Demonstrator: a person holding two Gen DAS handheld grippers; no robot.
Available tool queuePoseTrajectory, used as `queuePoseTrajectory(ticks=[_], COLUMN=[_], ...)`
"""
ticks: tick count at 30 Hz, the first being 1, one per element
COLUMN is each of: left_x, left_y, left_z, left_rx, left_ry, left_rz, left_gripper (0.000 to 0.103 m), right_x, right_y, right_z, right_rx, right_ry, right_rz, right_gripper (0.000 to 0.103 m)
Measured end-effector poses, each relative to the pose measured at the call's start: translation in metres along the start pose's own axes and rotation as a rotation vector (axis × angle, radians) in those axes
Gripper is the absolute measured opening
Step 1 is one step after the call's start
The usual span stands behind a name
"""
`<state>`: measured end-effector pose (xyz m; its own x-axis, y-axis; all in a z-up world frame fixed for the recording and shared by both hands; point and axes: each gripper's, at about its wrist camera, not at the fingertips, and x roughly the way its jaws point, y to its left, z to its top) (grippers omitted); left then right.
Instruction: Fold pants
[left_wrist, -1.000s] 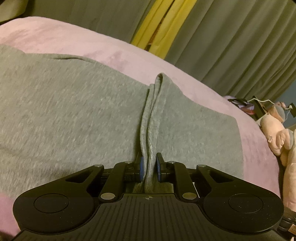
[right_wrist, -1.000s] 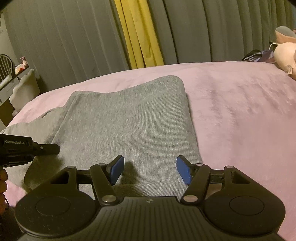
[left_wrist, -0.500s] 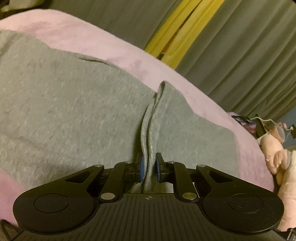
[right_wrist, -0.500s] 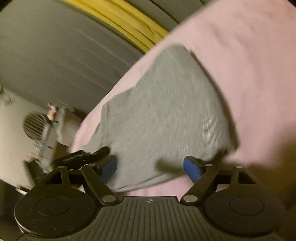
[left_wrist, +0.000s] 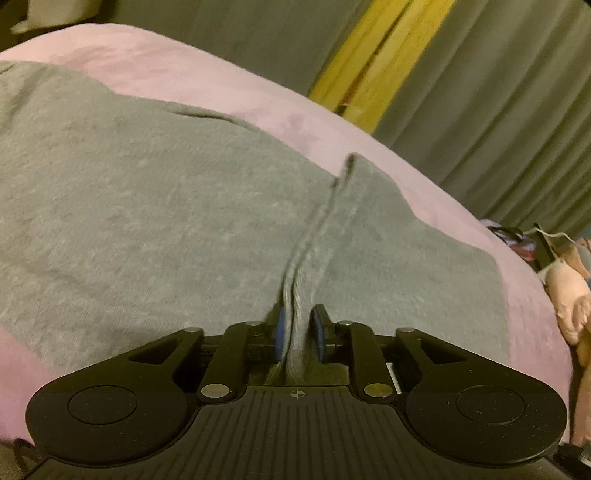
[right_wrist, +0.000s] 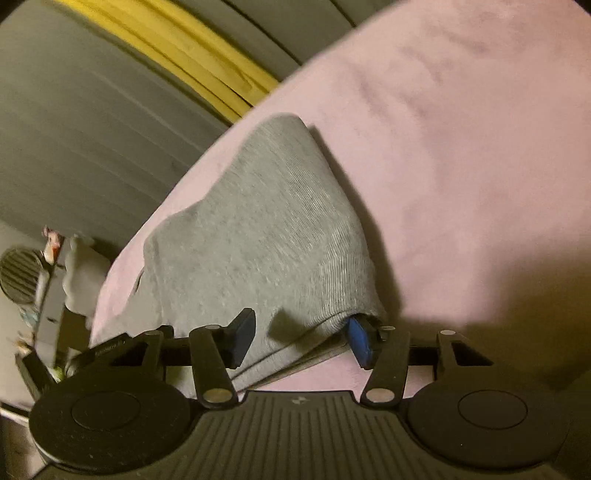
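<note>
Grey pants (left_wrist: 155, 206) are lying folded on the pink bed (right_wrist: 461, 166). The left gripper (left_wrist: 298, 334) is opening off a pinched ridge; the right gripper (right_wrist: 301, 338) is closing around the corner. Grip every layer before lifting.

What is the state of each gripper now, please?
Left gripper: jaws opening, a ridge of the grey pants between them.
Right gripper: jaws closing around the pants' folded corner, not yet pinched.

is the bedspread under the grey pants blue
No, the bedspread under the grey pants is pink, as the right wrist view shows all around the folded fabric.
</note>
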<state>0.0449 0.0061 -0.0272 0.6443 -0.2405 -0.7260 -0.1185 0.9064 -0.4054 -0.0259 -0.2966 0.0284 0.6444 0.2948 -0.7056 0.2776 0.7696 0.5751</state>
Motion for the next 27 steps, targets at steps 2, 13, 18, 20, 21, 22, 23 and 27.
queuePoseTrajectory(ticks=[2, 13, 18, 20, 21, 22, 23, 27], left_x=[0.000, -0.027, -0.026, -0.023, -0.021, -0.019, -0.017, -0.006], left_y=[0.004, 0.013, 0.003, -0.004, -0.008, -0.013, -0.018, -0.036], left_z=[0.000, -0.003, -0.012, -0.018, -0.020, -0.023, -0.026, -0.038], left_rx=[-0.026, -0.137, -0.108, -0.076, -0.053, -0.022, 0.010, 0.067], left_ry=[-0.006, -0.134, -0.116, -0.095, -0.090, -0.086, -0.081, -0.030], left_rz=[0.021, 0.107, 0.143, 0.159, 0.162, 0.162, 0.159, 0.104], left_gripper=[0.039, 0.070, 0.081, 0.083, 0.085, 0.086, 0.088, 0.091], right_x=[-0.008, 0.022, 0.081, 0.082, 0.084, 0.083, 0.084, 0.081], right_y=[0.015, 0.075, 0.075, 0.073, 0.069, 0.062, 0.057, 0.052], right_z=[0.000, -0.017, -0.037, -0.023, -0.017, -0.008, -0.002, 0.004], right_rx=[-0.117, -0.778, -1.063, -1.017, -0.982, -0.930, -0.893, -0.833], right_ry=[-0.018, -0.002, 0.043, 0.071, 0.091, 0.106, 0.118, 0.135], right_rz=[-0.049, -0.223, -0.341, -0.293, -0.274, -0.239, -0.211, -0.172], right_gripper=[0.083, 0.099, 0.099, 0.099, 0.099, 0.099, 0.099, 0.099])
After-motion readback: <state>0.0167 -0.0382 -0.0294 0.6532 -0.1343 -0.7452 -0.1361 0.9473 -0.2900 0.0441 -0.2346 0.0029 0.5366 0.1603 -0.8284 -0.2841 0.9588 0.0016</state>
